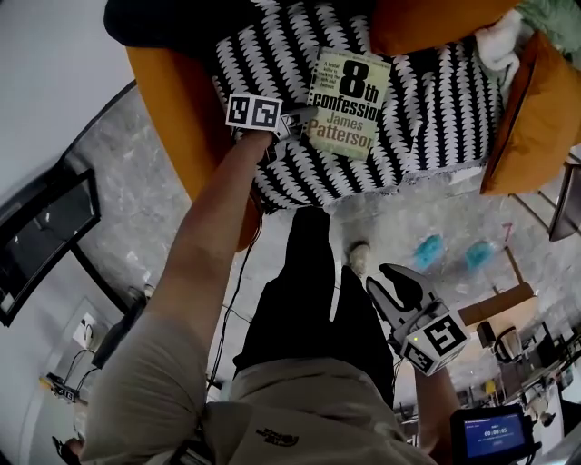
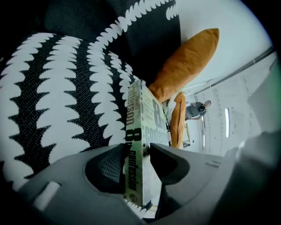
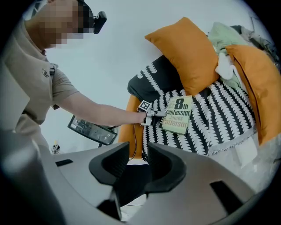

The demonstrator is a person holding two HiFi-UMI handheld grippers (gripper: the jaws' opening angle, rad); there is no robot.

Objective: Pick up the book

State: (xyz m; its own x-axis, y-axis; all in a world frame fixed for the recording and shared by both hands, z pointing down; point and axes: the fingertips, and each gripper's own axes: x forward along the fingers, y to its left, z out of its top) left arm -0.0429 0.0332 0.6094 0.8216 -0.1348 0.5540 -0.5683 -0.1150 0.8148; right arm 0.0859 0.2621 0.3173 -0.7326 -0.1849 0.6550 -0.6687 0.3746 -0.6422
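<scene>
The book (image 1: 345,104), a pale green paperback with big black title print, lies on a black-and-white patterned throw (image 1: 436,100) over an orange sofa. My left gripper (image 1: 304,118) reaches to its left edge. In the left gripper view the book (image 2: 135,132) stands edge-on between the jaws of the left gripper (image 2: 138,151), and both pads touch its covers. The right gripper view shows the book (image 3: 176,115) and the left gripper (image 3: 153,116) from afar. My right gripper (image 1: 390,281) hangs low over the floor, away from the sofa; the right gripper (image 3: 138,160) holds nothing and a gap shows between its pads.
Orange cushions (image 1: 536,118) lean at the sofa's right end and another cushion (image 1: 427,23) at the back. A black-framed panel (image 1: 41,236) lies on the floor at left. Two blue items (image 1: 454,252) and a cardboard box (image 1: 499,309) sit on the floor at right.
</scene>
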